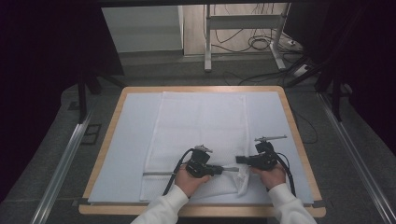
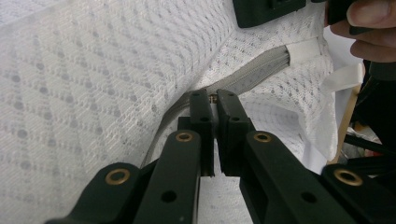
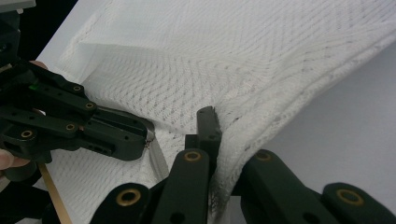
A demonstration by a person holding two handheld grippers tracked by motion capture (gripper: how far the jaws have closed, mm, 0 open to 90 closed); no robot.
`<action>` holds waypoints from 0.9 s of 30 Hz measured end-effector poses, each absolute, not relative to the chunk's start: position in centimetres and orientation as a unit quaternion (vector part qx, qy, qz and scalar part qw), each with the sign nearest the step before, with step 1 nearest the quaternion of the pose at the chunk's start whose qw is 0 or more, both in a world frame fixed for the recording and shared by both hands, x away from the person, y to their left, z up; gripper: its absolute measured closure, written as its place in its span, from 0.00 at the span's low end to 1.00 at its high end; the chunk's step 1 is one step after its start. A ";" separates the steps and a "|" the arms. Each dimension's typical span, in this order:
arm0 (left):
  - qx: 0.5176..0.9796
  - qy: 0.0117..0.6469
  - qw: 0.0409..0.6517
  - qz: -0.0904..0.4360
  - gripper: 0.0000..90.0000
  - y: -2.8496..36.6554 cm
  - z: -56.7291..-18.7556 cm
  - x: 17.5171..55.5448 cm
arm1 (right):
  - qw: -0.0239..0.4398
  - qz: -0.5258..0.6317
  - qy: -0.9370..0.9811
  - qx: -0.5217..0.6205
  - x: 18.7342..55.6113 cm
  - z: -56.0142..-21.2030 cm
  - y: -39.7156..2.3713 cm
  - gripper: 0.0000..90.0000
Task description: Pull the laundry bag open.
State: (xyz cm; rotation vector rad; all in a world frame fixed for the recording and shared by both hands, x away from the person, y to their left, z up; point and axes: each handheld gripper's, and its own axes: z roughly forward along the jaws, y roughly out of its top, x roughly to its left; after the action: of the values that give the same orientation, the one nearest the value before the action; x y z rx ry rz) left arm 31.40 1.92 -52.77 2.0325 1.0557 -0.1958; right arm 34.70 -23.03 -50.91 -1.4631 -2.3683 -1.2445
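A white mesh fabric cover (image 1: 201, 126) lies flat on the table, its grey zipper (image 1: 159, 173) running along the near edge. My left gripper (image 1: 232, 169) points right along that edge. In the left gripper view, the left gripper (image 2: 215, 105) is shut on the small metal zipper pull (image 2: 214, 98), where the zipper (image 2: 261, 70) ends. My right gripper (image 1: 238, 159) points left at the cover's near right corner. In the right gripper view, the right gripper (image 3: 217, 126) is shut on a bunched fold of the mesh fabric (image 3: 243, 65). The left gripper (image 3: 148, 137) is close by on the left.
The cover rests on a pale blue mat (image 1: 130, 140) over a wooden-rimmed table (image 1: 106, 135). Beyond the far edge are a grey floor, white desk legs (image 1: 208, 42) and loose cables (image 1: 257, 42). Metal rails (image 1: 60, 168) run along the floor on both sides.
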 end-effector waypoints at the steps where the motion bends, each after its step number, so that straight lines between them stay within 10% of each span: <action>1: 0.807 0.419 0.409 -0.077 0.96 2.0 -52.7 31.4 | 0.046 -0.407 -0.777 -0.478 34.7 -50.9 -23.0 0.98; 27: 0.800 0.435 0.404 -0.086 0.96 4.3 -53.3 31.4 | 0.047 -0.400 -0.781 -0.478 34.8 -51.1 -23.0 0.98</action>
State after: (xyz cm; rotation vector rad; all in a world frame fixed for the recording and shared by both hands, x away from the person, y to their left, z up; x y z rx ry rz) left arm 31.36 4.25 -53.33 2.0200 1.0995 -0.2182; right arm 34.75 -23.05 -51.10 -1.4583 -2.3816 -1.2203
